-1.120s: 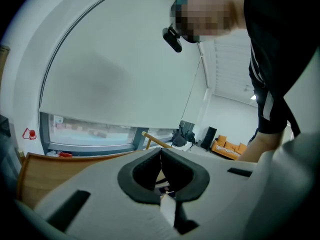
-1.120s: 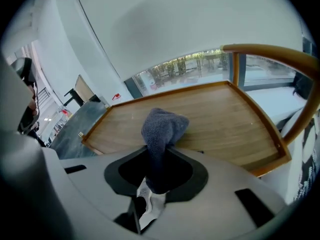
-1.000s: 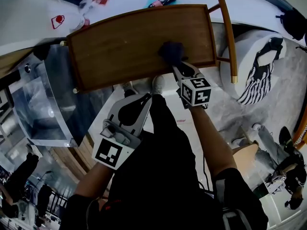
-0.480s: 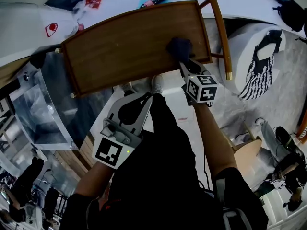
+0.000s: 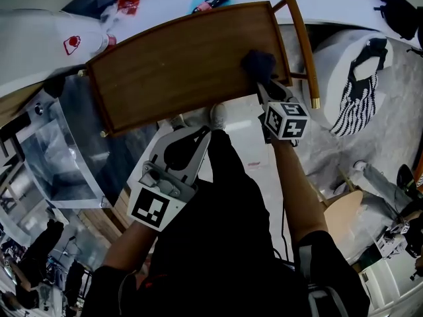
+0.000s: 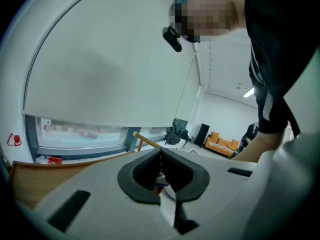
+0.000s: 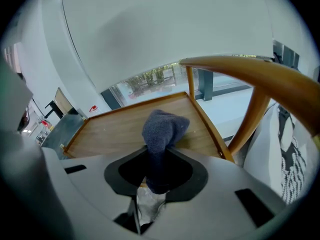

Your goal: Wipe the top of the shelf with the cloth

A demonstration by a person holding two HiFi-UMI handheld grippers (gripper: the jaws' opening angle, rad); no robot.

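Observation:
The brown wooden shelf top [image 5: 178,65] lies across the upper head view. A dark blue cloth [image 5: 259,63] rests bunched on it near the right end, close to the front edge. My right gripper [image 5: 264,79] is shut on the cloth and presses it onto the wood. In the right gripper view the cloth [image 7: 162,129] stands up between the jaws of the right gripper [image 7: 159,154], with the shelf top [image 7: 112,129] behind. My left gripper [image 5: 202,133] hangs below the shelf's front edge, over the person's legs, shut on nothing. In the left gripper view the left gripper [image 6: 161,153] has its jaws closed together.
A curved wooden rail [image 5: 301,38] runs past the shelf's right end. Further right is a white rounded seat [image 5: 330,65] with a striped cloth [image 5: 353,107]. A glass-topped unit [image 5: 53,150] stands at the left. A white sill [image 5: 165,5] behind the shelf carries small items.
The right gripper has slid the cloth to the right along the shelf top, towards its right end. The left gripper has stayed where it was.

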